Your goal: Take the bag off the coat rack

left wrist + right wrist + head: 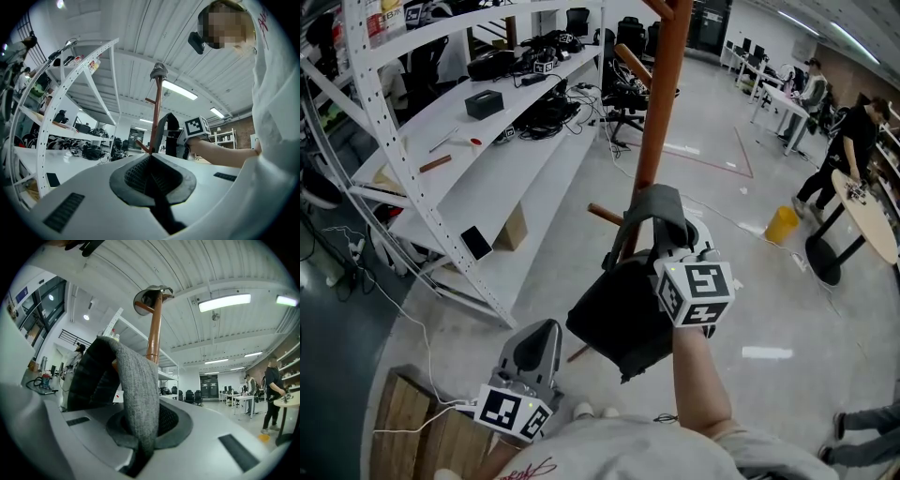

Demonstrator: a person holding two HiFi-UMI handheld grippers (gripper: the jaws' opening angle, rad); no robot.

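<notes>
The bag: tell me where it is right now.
Head view, centre: the dark bag hangs beside the right gripper, which clamps its grey strap, close to the brown coat rack pole.

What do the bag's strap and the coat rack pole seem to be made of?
Strap: grey woven fabric with a matte finish; a coarse knit-like weave shows up close. Coat rack pole: probably wood, with a smooth reddish-brown finish, though painted metal cannot be ruled out.

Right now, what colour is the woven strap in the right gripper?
Grey woven strap; clearest in the right gripper view.
</notes>
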